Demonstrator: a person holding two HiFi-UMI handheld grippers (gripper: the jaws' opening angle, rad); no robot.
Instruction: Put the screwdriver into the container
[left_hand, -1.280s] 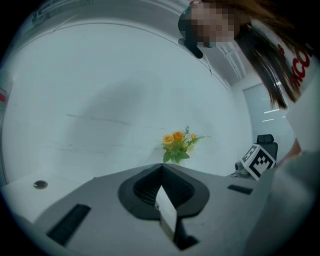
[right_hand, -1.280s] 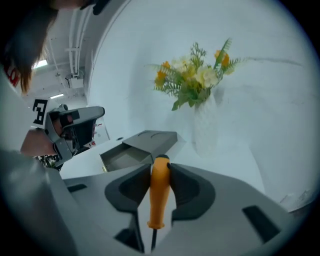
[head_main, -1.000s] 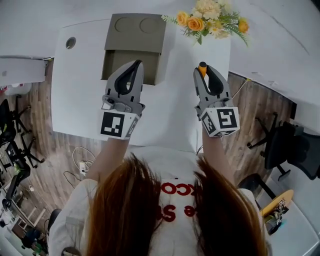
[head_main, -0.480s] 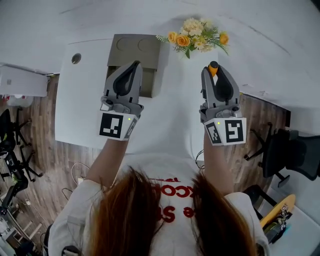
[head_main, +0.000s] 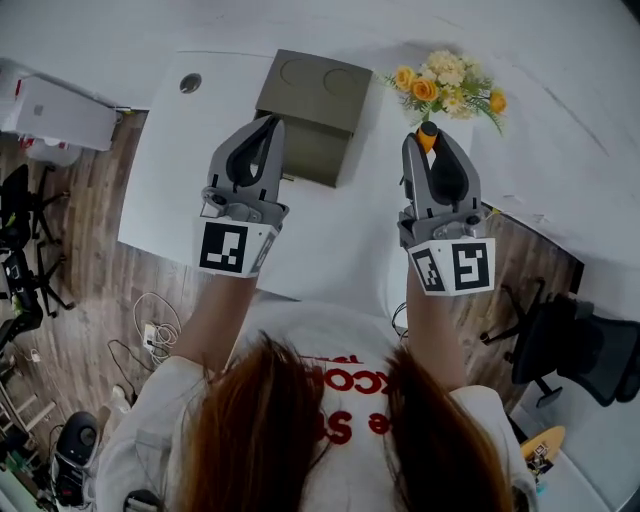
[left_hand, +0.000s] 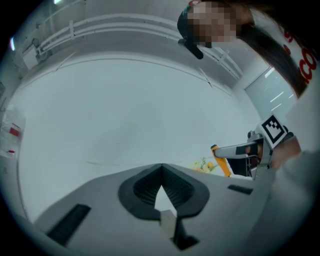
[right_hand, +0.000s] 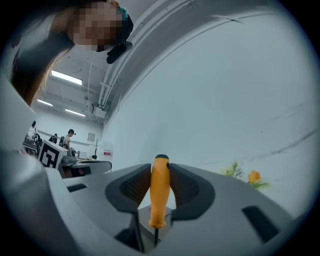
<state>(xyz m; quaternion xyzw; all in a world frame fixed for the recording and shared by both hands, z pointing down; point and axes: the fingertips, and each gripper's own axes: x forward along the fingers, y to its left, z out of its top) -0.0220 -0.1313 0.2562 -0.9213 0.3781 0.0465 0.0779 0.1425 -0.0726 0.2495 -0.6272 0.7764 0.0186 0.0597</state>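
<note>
My right gripper (head_main: 430, 131) is held up over the right part of the white table (head_main: 200, 190), shut on the orange handle of the screwdriver (head_main: 428, 134). In the right gripper view the handle (right_hand: 159, 190) stands upright between the jaws, its thin shaft pointing back into the gripper (right_hand: 160, 162). The olive container (head_main: 300, 150) sits at the table's far middle, left of this gripper. My left gripper (head_main: 273, 121) hovers at the container's left front edge. Its jaws meet at the tips (left_hand: 161, 167) with nothing between them. The screwdriver (left_hand: 221, 162) also shows at the right of the left gripper view.
A bunch of yellow and orange flowers (head_main: 446, 84) lies at the far right of the table, just beyond my right gripper. A round cable hole (head_main: 190, 82) sits at the far left corner. Office chairs (head_main: 570, 345) and cables (head_main: 155, 320) stand on the wooden floor around.
The head view has swung, so the table and container now sit further right in it. The right gripper shifted a little right with the screwdriver. The left gripper now hangs beside the container's left edge.
</note>
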